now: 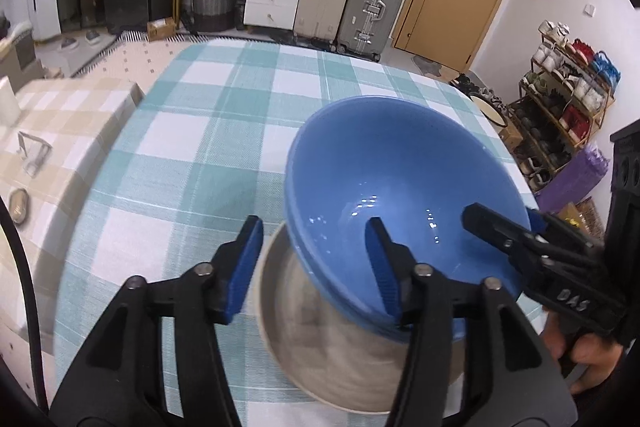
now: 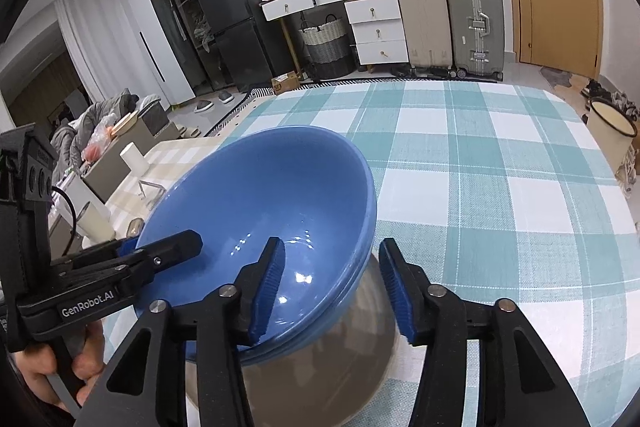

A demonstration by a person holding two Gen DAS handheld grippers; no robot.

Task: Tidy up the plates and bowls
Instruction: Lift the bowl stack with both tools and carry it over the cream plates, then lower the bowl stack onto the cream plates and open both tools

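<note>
A blue bowl [image 1: 404, 183] sits in a bigger grey-brown bowl [image 1: 320, 355] on a table with a green and white checked cloth [image 1: 208, 131]. There look to be two blue bowls, one nested in the other, since two rims show at the edge. The blue bowl is round, so it has no long side. Its open mouth faces up but it tips: in the left wrist view its far rim stands high and its near rim dips down into the grey-brown bowl. The grey-brown bowl stands flat with its mouth up.

The left gripper [image 1: 316, 263] has its jaws spread apart. The rim of the blue bowl is between them, but the blue pads [image 1: 244, 267] do not press on it. One pad is outside the bowl and one is inside.

The right gripper [image 2: 332, 287] is spread too. The other side of the rim runs between its pads [image 2: 268, 291] without being pinched. A hand [image 2: 60, 367] holds the left gripper's handle.
</note>
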